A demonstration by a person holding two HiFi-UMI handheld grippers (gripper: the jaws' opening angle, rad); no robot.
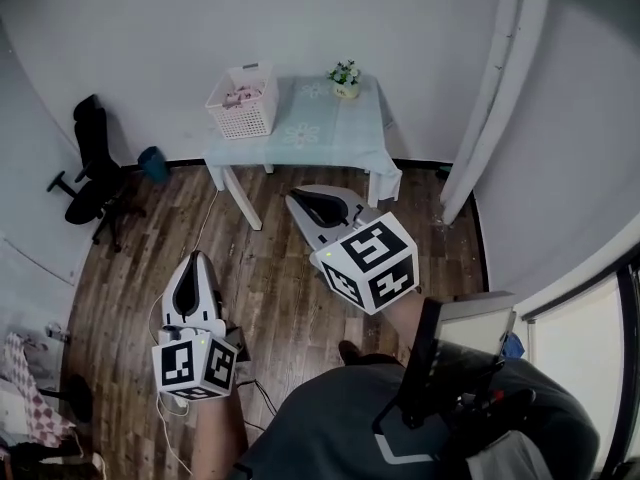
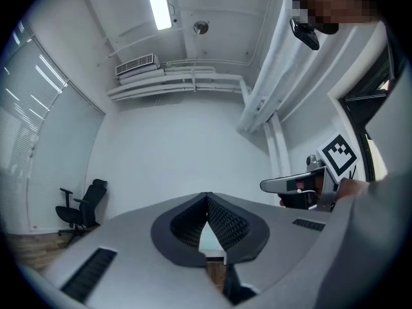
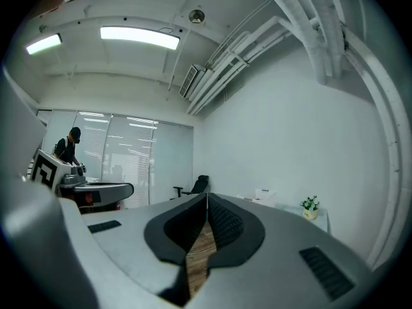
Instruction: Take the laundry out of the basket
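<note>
On the far table [image 1: 330, 133], left rear corner by the wall, sits the white laundry basket [image 1: 243, 113]. It stands upright with its open top up. Pinkish laundry [image 1: 241, 94] lies inside, below the rim, too small to tell which way it lies. The basket looks close to square from above, so I cannot tell its long axis.

Left gripper [image 1: 197, 259] has its jaws together with nothing between them; the left gripper view shows the tips meeting [image 2: 207, 197]. Right gripper [image 1: 296, 197] is the same, jaws closed and empty [image 3: 206, 196].

Both grippers are held level over the wood floor [image 1: 270, 268] and point toward the table. The basket is well apart from both, ahead and up-frame. The right gripper is the nearer one, just short of the table's front edge, with the basket to its left. The left gripper sits farther back. The basket shows faintly in the right gripper view [image 3: 263, 193], beside a potted plant [image 3: 310, 206].
</note>
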